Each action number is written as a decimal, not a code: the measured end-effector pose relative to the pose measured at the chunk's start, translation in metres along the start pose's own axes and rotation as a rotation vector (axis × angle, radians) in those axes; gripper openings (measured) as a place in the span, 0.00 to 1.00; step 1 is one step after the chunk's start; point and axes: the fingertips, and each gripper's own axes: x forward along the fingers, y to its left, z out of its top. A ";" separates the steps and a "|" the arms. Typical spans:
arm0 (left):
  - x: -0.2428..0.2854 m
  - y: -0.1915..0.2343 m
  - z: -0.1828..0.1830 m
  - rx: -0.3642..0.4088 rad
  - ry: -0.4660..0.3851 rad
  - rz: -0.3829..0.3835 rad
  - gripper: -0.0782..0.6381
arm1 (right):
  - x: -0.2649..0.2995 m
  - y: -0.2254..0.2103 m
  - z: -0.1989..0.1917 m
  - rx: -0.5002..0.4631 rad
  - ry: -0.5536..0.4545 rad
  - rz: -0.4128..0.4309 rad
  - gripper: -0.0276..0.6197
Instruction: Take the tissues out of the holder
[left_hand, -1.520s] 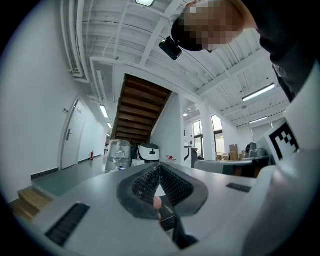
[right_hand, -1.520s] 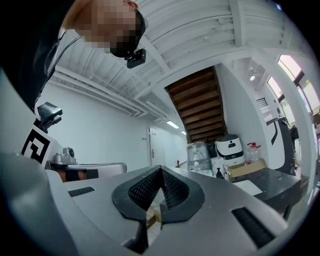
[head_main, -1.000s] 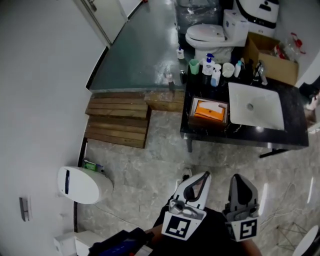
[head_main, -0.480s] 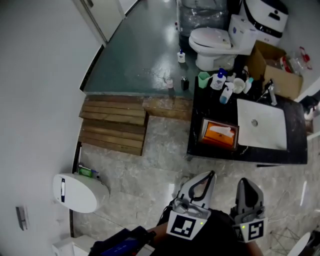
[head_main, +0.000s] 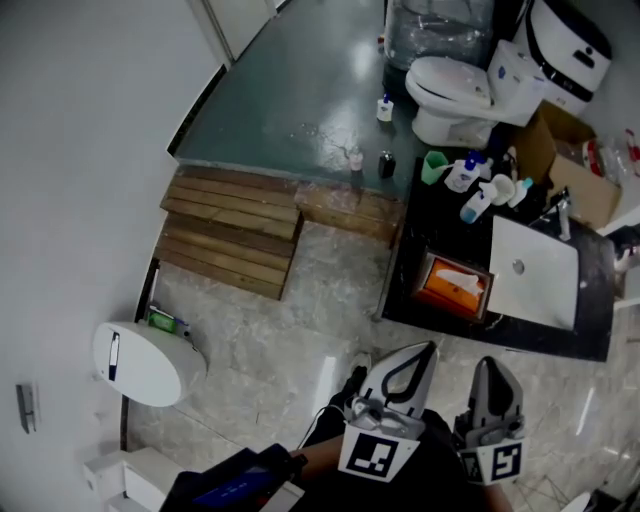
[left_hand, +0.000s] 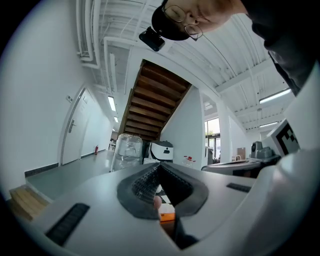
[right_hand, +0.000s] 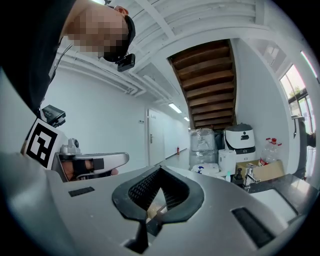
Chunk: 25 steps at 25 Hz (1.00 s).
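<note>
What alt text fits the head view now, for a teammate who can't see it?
An orange tissue holder with a white tissue poking out sits on a black counter beside a white sink. The left gripper and right gripper hang shut and empty at the bottom edge, short of the counter. A toilet stands beyond.

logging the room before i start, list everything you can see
tissue holder: one, orange, on the counter left of the sink
counter: one, black, right of centre
sink: one, white, set in the counter
bottles: several, white and blue, counter's far end
cup: one, green, beside the bottles
toilet: one, white, beyond the counter
cardboard box: one, brown, right of the toilet
wooden platform: one, brown, floor left of the counter
left gripper: one, grey, shut, empty, bottom edge
right gripper: one, grey, shut, empty, bottom edge
</note>
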 end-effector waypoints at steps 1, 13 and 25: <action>0.001 0.003 0.001 -0.002 -0.009 0.007 0.10 | 0.003 0.003 -0.002 0.003 0.009 0.011 0.04; 0.013 0.008 -0.015 -0.007 0.052 0.155 0.10 | 0.012 -0.020 -0.011 0.042 -0.006 0.134 0.04; 0.033 -0.003 -0.018 -0.084 0.036 0.284 0.10 | 0.022 -0.054 -0.014 0.058 0.020 0.349 0.04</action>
